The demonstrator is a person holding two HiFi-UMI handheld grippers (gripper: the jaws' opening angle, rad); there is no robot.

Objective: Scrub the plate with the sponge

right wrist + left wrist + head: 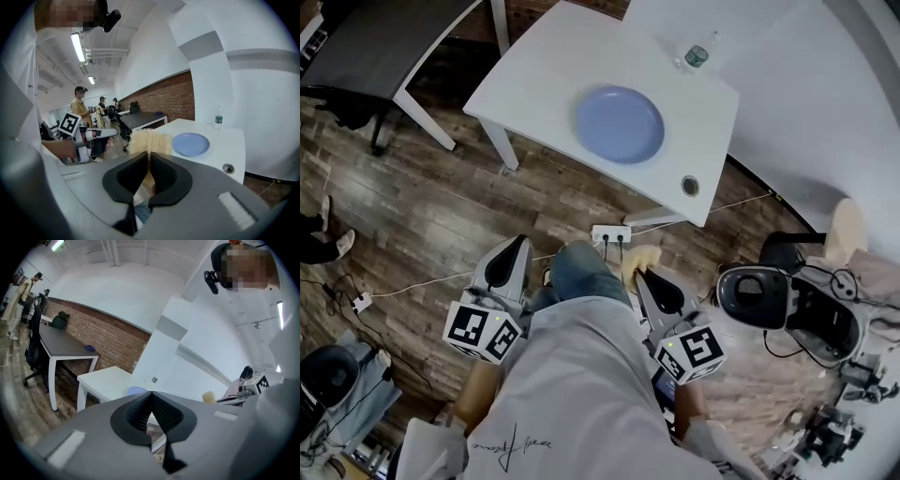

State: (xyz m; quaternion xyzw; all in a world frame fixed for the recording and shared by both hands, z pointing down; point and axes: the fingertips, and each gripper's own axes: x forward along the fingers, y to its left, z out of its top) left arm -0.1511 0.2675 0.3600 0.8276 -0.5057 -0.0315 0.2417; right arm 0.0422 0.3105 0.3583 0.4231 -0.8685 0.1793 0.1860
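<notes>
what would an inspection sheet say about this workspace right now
surface: white table, round cable hole near its front edge
job's things: blue plate lies empty on the table; sponge in the right tongs, clear of the plate
clutter: water bottle at the far corner
grippers: left tongs shut, empty; right tongs shut on sponge
cables: power strip and white cable on the floor
surroundings: wood floor, dark desk

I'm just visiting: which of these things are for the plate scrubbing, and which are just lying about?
For the job: blue plate, yellow sponge gripped in the right tool, white table beneath the plate.
Just lying about: water bottle, power strip on the floor, dark desk.
</notes>
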